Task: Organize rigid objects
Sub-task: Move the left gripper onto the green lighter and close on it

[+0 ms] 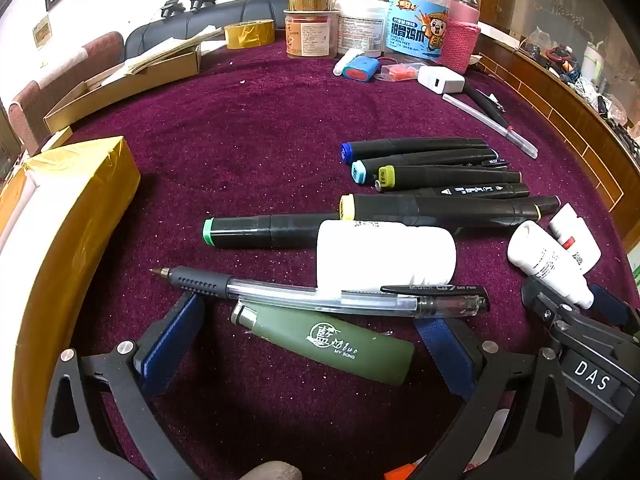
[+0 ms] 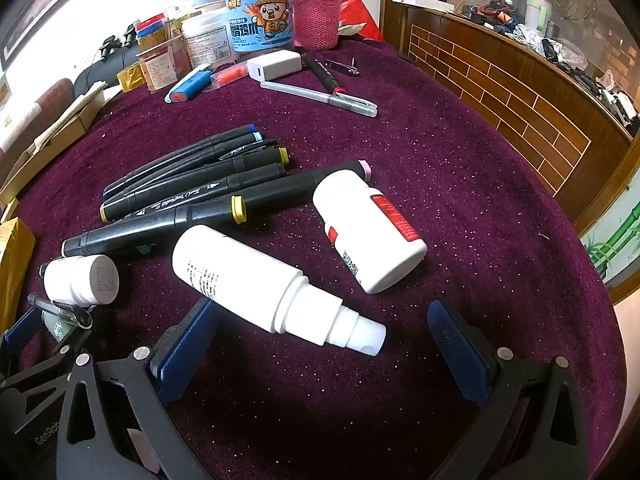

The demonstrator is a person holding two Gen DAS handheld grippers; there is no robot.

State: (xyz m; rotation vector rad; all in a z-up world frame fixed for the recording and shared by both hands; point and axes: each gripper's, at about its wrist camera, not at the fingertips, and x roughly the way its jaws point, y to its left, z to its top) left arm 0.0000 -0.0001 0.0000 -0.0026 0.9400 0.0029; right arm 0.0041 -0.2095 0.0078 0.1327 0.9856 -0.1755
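Green lighter (image 1: 332,344) lies between the open left tongs (image 1: 316,344).

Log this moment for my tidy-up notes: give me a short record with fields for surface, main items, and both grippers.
surface: purple cloth
markers: black markers lying side by side
pen: clear gel pen resting across green lighter
bottles: spray bottle, red-label bottle, small white bottle, all lying down
left gripper: open, astride the lighter
right gripper: open, around spray bottle nozzle

Purple velvet tabletop (image 1: 260,128); dark sofa (image 1: 224,16); brick-patterned wooden counter (image 2: 500,92); bright daylight.
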